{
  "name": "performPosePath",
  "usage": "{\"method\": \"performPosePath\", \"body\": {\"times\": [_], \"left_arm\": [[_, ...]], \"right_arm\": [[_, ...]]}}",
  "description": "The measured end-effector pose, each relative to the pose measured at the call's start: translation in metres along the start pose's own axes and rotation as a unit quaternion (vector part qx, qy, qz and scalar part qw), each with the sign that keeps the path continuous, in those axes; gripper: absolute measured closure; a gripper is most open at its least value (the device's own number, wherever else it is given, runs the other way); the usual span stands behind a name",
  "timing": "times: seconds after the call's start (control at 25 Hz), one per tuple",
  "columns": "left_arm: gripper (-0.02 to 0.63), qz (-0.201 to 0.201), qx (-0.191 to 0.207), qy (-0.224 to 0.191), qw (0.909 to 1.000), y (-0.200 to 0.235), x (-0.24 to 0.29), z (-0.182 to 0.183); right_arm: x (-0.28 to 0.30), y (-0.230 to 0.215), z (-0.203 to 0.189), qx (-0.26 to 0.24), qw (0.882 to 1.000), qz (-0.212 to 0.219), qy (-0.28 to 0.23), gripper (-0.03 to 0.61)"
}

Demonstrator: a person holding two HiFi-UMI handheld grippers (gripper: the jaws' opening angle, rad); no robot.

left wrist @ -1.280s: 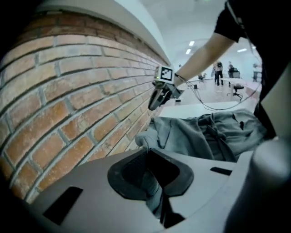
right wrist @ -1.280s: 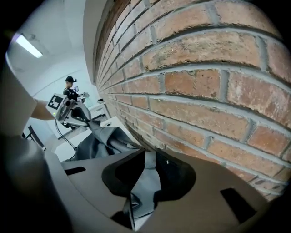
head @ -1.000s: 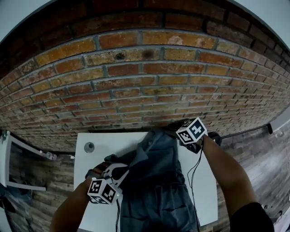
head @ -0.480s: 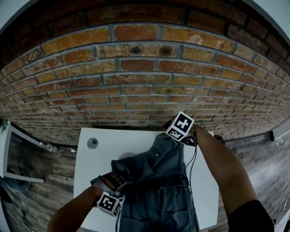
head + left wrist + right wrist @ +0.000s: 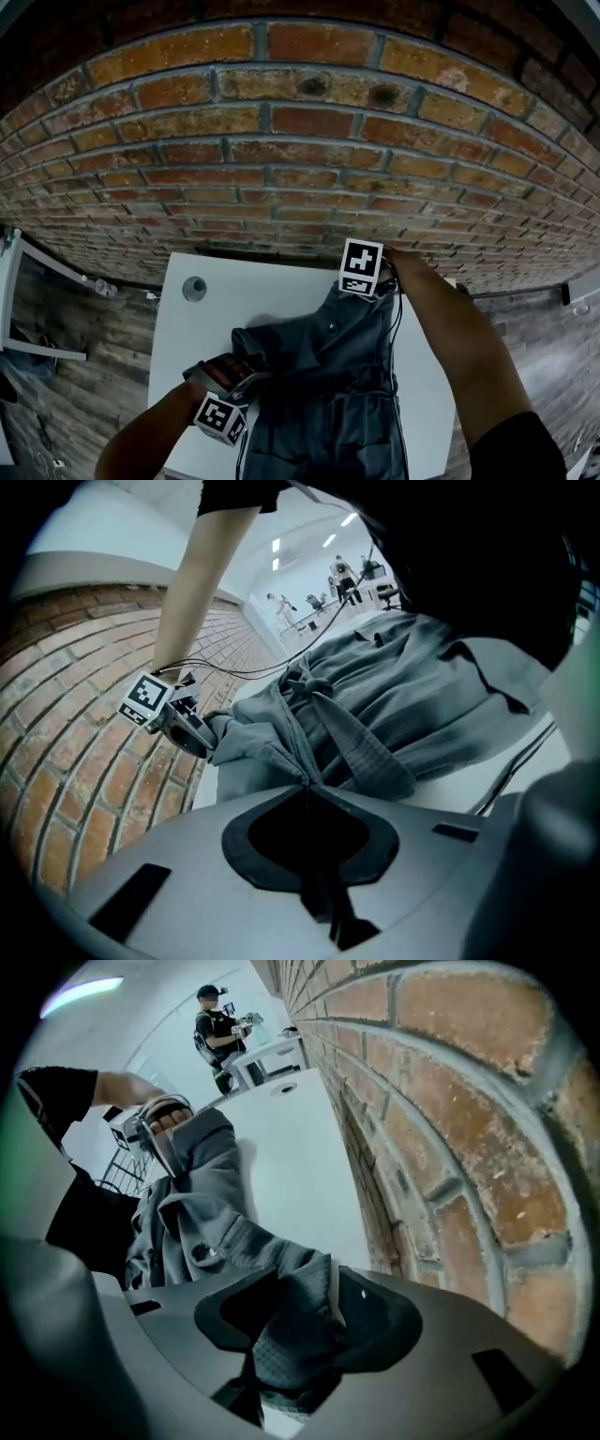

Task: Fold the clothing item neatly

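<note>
**Release the far edge cleanly**

Grey buttoned cloth garment (image 5: 328, 384) lies rumpled on the white table (image 5: 183, 328); left gripper (image 5: 305, 789) pinches a fold tight; right gripper (image 5: 323, 1288) has just been opening its jaws, now wide, cloth loose between; best lift clear without dragging.

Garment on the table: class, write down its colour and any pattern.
The garment is plain slate grey, no printed pattern; the left gripper view shows it best.

left gripper (image 5: 305, 787): jaws closed, pinching shirt (image 5: 403, 691) at the tips
right gripper (image 5: 305, 1302): pointing down, jaws just opened wide, shirt loose between
right arm (image 5: 452, 349): stretched forward
</note>
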State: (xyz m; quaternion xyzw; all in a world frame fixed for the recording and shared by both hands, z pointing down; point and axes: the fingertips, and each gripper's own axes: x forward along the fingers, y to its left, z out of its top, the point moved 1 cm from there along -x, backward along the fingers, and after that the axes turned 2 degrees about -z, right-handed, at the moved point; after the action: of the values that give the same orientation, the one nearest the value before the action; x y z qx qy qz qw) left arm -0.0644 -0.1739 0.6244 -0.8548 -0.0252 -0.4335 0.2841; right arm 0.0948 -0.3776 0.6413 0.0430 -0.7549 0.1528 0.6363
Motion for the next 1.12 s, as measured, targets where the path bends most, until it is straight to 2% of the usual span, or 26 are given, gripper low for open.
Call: {"method": "performPosePath", "body": {"times": [0.16,0.28,0.48,0.64,0.72,0.84,0.92,1.04,1.12], "left_arm": [[0.595,0.002,-0.046,-0.012,0.9989,0.003,0.002,-0.003],[0.595,0.000,-0.061,-0.013,0.9980,0.004,0.003,-0.005],[0.595,-0.001,-0.087,-0.013,0.9961,0.006,0.003,-0.006],[0.595,0.022,-0.159,-0.023,0.9867,0.016,-0.004,-0.011],[0.596,0.044,-0.206,-0.030,0.9771,0.023,-0.012,-0.015],[0.595,0.078,-0.284,-0.048,0.9545,0.036,-0.026,-0.023],[0.597,0.096,-0.308,-0.053,0.9452,0.042,-0.036,-0.029],[0.596,0.114,-0.312,-0.056,0.9414,0.049,-0.048,-0.033],[0.595,0.125,-0.288,-0.054,0.9479,0.049,-0.055,-0.028]], "right_arm": [[0.013,-0.001,-0.007,-0.009,1.000,-0.003,0.025,0.381],[0.010,-0.005,-0.008,-0.016,0.999,-0.028,0.015,0.546],[-0.010,0.004,-0.007,-0.024,0.998,-0.048,-0.024,0.557],[-0.043,0.014,-0.005,-0.024,0.991,-0.093,-0.090,0.557],[-0.064,0.025,-0.008,-0.020,0.985,-0.117,-0.128,0.557],[-0.095,0.055,-0.020,-0.008,0.970,-0.149,-0.192,0.557],[-0.115,0.080,-0.034,0.014,0.957,-0.169,-0.237,0.557],[-0.132,0.117,-0.059,0.051,0.935,-0.200,-0.288,0.557],[-0.134,0.144,-0.071,0.060,0.923,-0.223,-0.307,0.557]]}}
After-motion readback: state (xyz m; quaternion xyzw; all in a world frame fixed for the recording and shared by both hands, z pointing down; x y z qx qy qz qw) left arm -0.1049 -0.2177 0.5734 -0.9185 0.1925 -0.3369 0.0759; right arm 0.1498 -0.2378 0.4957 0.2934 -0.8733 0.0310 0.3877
